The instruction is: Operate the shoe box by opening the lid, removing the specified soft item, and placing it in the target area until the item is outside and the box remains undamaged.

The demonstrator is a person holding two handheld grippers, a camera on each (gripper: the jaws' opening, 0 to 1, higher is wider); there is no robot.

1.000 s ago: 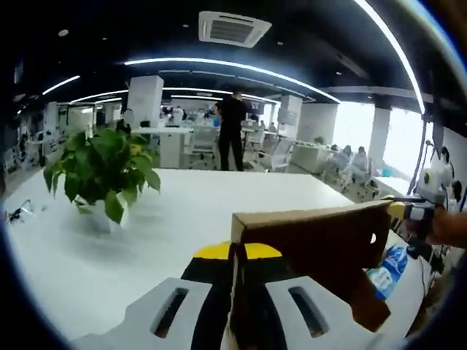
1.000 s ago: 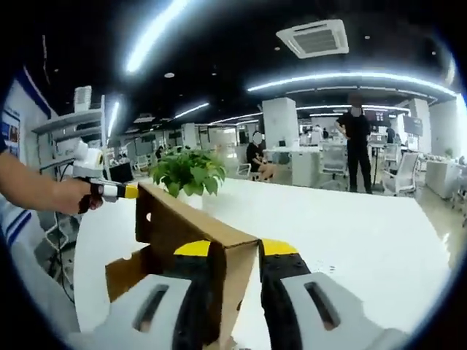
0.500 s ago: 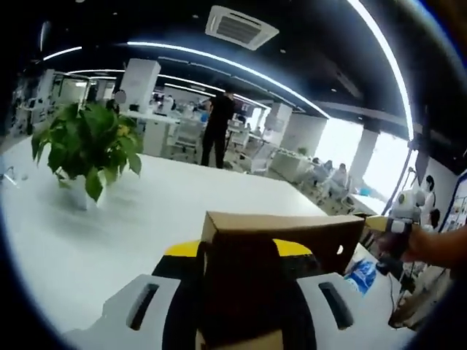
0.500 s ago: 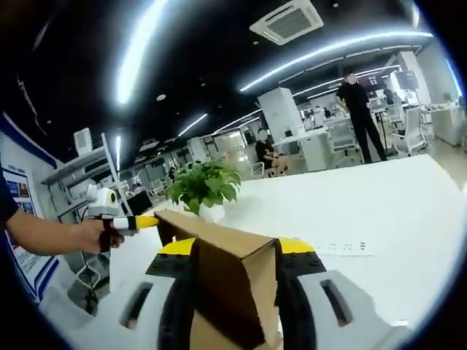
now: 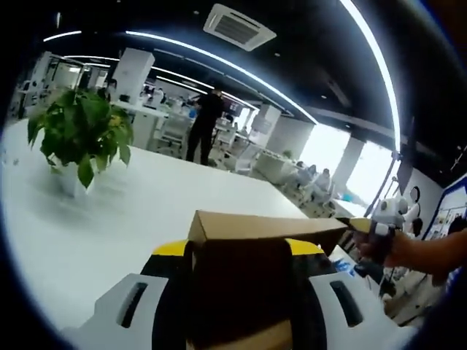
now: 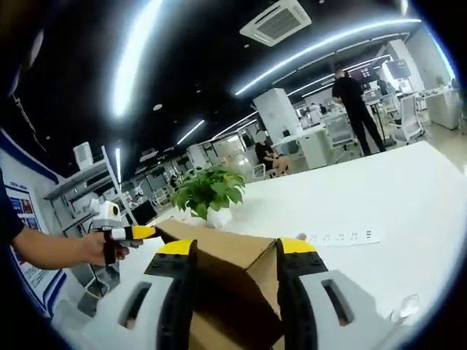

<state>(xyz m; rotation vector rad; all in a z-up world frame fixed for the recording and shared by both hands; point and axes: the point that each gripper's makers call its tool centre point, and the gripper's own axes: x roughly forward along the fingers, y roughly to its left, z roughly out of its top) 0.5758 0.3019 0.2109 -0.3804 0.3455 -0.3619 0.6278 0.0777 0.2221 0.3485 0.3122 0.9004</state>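
A brown cardboard shoe box lid (image 5: 255,232) is lifted above the white table, held at both ends. In the left gripper view my left gripper (image 5: 237,249) is shut on one end, its yellow-tipped jaws pressing either side of the cardboard. My right gripper (image 5: 360,224) grips the far end at the right, held by a hand (image 5: 398,248). In the right gripper view my right gripper (image 6: 236,246) is shut on the lid (image 6: 233,257). The left gripper (image 6: 137,232) pinches the far corner at the left. The box body and the soft item are hidden.
A potted green plant (image 5: 76,135) (image 6: 210,191) stands on the long white table (image 5: 146,200) (image 6: 379,197). A white power strip (image 6: 339,236) lies on the table. A person in black (image 5: 204,124) (image 6: 350,91) stands beyond, among desks and chairs.
Both views have swung and tilted up. The cardboard, slanted across the left gripper view a second ago, now lies level and square between the jaws. Both grips are unchanged.
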